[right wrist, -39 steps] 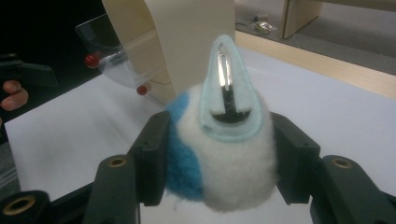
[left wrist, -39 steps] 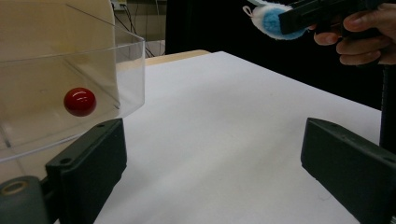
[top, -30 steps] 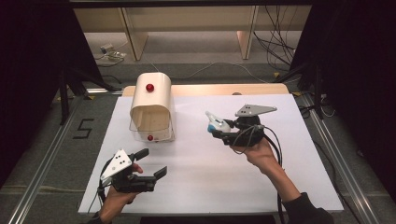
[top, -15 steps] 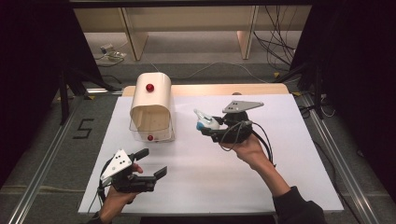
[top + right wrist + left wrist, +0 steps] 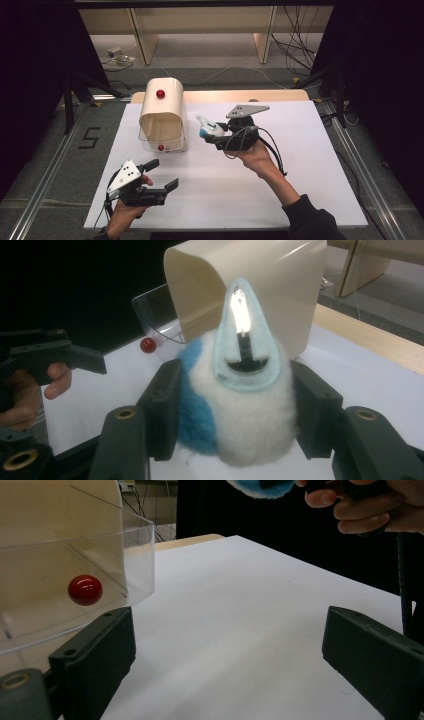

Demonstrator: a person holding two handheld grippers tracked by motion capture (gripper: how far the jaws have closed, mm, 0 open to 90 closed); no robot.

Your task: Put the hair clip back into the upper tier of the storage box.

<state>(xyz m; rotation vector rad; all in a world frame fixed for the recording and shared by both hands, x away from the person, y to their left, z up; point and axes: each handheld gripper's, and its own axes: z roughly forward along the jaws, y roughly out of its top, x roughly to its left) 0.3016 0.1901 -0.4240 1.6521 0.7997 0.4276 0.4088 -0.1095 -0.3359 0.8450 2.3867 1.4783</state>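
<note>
- Right gripper (image 5: 209,131) pinches a plush toy (image 5: 235,395), white and blue fleece with a pale blue face patch. Both jaws press into its flanks in the right gripper view.
- Toy (image 5: 207,129) hangs above the table (image 5: 300,165), just beside the open side of the box (image 5: 162,117), not yet inside.
- Box: cream hood with a red knob (image 5: 160,93) on top, clear front flap with a second red knob (image 5: 85,590) low down. The flap looks swung down and open.
- Left gripper (image 5: 162,175) is spread wide, empty, low over the near left of the table, jaws pointing toward the box front.
- Handling judgement: toy is light and soft, squashes under the jaws, fleece gives good friction, slip unlikely. No fragility. Best hold is across the body's widest part, as now. A shallow tip grip would let it pivot.
- Likely next step: carry the toy into the box mouth. The soft body should tolerate brushing the hood edge.
- Hard to make out: the toy's underside and back are hidden by the jaws, and what creature it is I cannot tell. A bright glare streak covers the face patch. The box interior is mostly out of sight. In the left gripper view the toy (image 5: 262,487) is cut off at the top edge.
</note>
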